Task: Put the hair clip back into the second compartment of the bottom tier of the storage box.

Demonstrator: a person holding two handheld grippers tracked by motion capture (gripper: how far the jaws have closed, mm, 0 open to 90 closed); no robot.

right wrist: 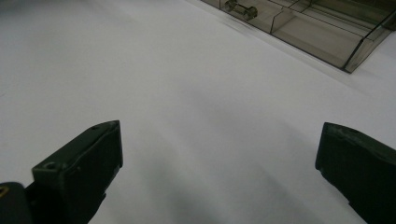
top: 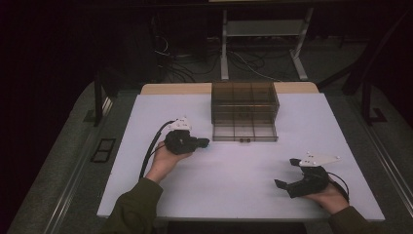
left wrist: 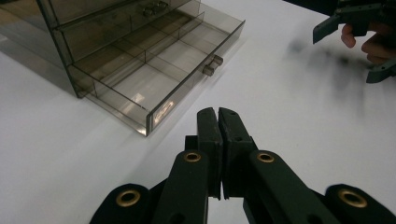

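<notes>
A smoky transparent drawer cabinet (top: 245, 105) stands at the far middle of the white table (top: 229, 170). Its bottom drawer (top: 245, 132) is pulled out toward me, divided into compartments that look empty, with a small handle (left wrist: 212, 65) at its front. My left gripper (top: 203, 143) is held just left of the drawer front, jaws pressed together with nothing between them (left wrist: 218, 114). My right gripper (top: 287, 172) rests near the front right of the table, jaws wide apart and empty (right wrist: 219, 154); its jaws point toward the drawer (right wrist: 303, 28).
Beyond the table's far edge lie a metal stand (top: 263, 44) and cables (top: 180, 68) on the dark floor. A broad bare stretch of table lies between the two grippers.
</notes>
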